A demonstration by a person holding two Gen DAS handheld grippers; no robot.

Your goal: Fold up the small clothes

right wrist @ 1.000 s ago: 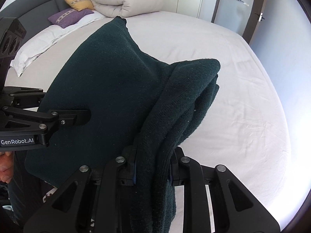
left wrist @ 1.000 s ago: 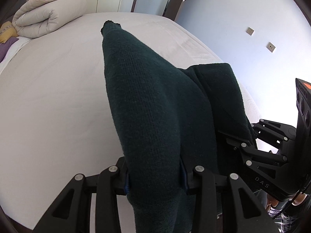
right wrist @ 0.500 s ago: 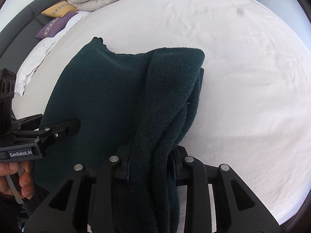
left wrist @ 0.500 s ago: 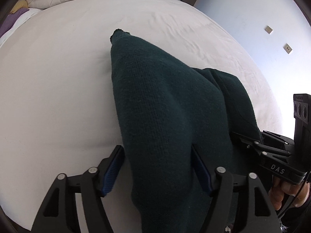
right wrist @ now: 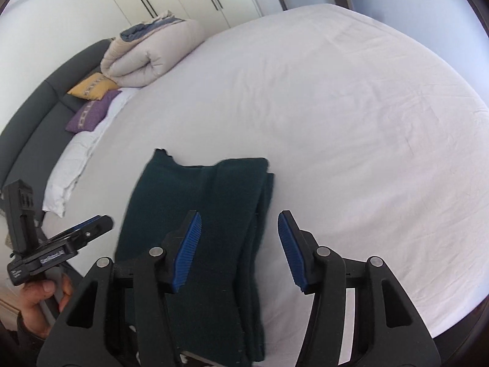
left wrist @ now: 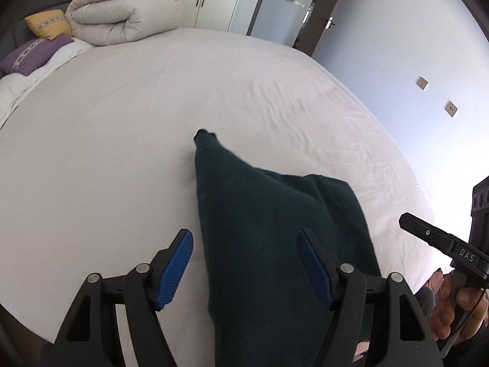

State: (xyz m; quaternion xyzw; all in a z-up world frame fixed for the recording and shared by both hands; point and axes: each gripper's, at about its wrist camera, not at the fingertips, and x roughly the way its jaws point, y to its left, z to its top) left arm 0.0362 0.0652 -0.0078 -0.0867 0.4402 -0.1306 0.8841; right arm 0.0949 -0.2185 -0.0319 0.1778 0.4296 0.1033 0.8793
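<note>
Left wrist view showed the left gripper [left wrist: 244,263] with its blue pads spread wide, gripping nothing, above the dark green sweater [left wrist: 275,244] lying folded near the edge of the white bed [left wrist: 122,153]. Beside it, the right gripper [right wrist: 240,250] hung equally wide apart over the same sweater [right wrist: 201,214]. To finish well, both should lift straight up — no snagging the knit — then press the layers flat. A second before, both had been clamped on the raised sweater.

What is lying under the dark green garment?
The dark green garment lies on the white bed sheet, which shows all around it. Whether anything else sits beneath the folded layers cannot be seen; the cloth covers that.
</note>
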